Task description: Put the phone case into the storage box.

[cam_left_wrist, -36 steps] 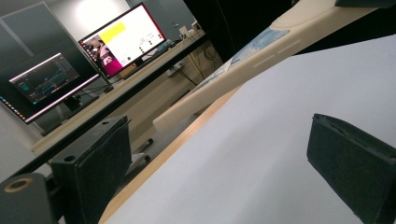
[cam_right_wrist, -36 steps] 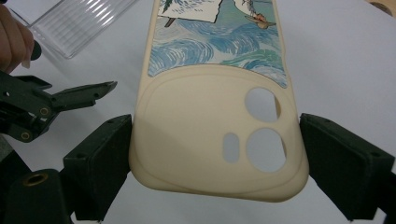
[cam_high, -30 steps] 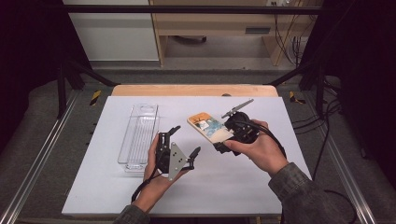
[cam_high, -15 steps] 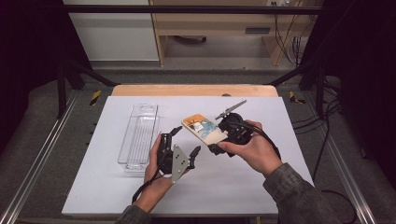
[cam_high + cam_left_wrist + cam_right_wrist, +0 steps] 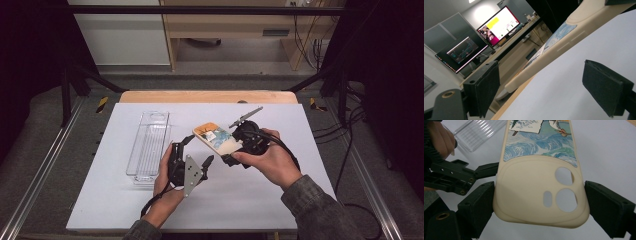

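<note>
Cream rubbery phone case (image 5: 534,195): blue-green wave artwork, cream camera end.
Ribbed clear plastic tray (image 5: 148,146): colourless.
White tabletop (image 5: 280,195): pale wooden far edge.
Tongs (image 5: 536,207): black.

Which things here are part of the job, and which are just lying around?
In the job:
cream phone case with a painted wave picture, clamped in the right gripper;
left gripper, open beside it.

Lying about:
clear ribbed plastic tray;
two lit monitors.

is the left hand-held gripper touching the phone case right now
Apart. The left gripper view shows the phone case beyond the left hand-held gripper, with white table between the open pads.
</note>
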